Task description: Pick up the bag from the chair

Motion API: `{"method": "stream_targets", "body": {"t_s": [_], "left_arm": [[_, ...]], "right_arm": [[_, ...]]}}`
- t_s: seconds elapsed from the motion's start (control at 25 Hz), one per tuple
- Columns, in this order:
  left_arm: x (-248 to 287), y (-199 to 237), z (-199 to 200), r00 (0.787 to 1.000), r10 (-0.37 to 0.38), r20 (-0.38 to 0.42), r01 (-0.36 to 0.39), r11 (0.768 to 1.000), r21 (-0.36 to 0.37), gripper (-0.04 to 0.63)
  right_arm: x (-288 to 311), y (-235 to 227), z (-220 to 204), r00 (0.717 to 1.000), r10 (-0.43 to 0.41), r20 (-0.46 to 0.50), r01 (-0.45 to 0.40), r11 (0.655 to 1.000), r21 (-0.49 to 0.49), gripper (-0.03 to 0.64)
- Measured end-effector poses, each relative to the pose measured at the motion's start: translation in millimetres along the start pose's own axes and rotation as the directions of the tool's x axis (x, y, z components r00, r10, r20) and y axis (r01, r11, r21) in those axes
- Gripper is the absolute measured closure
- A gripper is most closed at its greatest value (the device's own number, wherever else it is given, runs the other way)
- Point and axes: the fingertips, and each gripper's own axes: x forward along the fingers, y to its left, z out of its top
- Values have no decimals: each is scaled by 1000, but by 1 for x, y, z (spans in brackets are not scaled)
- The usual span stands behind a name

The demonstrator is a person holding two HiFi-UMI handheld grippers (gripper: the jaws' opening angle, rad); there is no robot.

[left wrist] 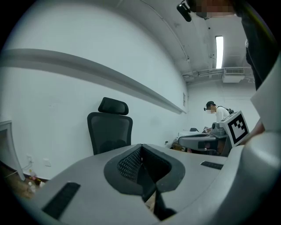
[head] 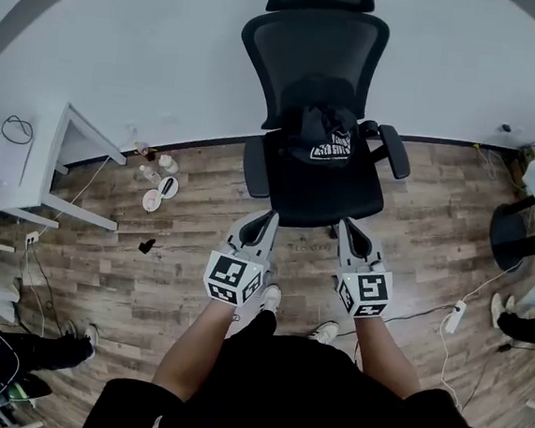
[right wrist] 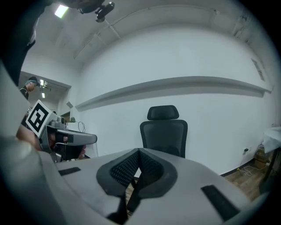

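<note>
The left tongs [left wrist: 141, 151] and the right tongs [right wrist: 138, 154] are both clenched, jaws pressed together with nothing between them. They are held side by side and nearly level in front of a black office chair [head: 313, 57]. Each carries a cube with square markers at its rear, and bare forearms run back from them to the person's dark clothing.

The bag [head: 322, 131], black with white print across its front, sits at the back of the chair's seat. It slumps against the foot of the mesh backrest, between the two armrests, and neither pair of tongs touches it. From the head view, the tips of the tongs lie close to the seat's front edge, one toward each corner. Both gripper views look straight at the backrest and its headrest, with the chair standing apart from the jaws.

The chair stands on a wooden floor [head: 186, 276], its back to a plain white wall. The person's light shoes [head: 270, 298] show on the boards between the arms. To the left, a white desk [head: 52, 155] stands near the wall, and a scatter of small items [head: 157, 188] lies on the floor beside it. To the right, a white power strip [head: 454, 317] trails its cable over the boards, near a dark round base [head: 510, 232]. In the left gripper view, another person [left wrist: 216, 112] in a cap stands well back in the room.
</note>
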Motion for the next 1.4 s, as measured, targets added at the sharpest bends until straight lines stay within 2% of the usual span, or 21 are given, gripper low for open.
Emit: {"method": "stream_targets", "body": {"t_s": [0.36,0.8,1.08,1.4], "left_arm": [[10,31,13,998,-57,-7,57,998,39,586],[37,55,8,991,-122,-52,124,992,38,586],[93,56,5,992,-89,-85,92,995,36,586],[155,45,-1,987,-16,-158,21,999,32,586]], "right_arm": [[33,2,24,997,-61,51,61,998,-3,597],[66,-8,19,997,-76,17,76,997,9,597],[98,-57,8,999,-36,-10,36,999,27,597],[132,-103,2,995,98,-35,-97,994,41,597]]}}
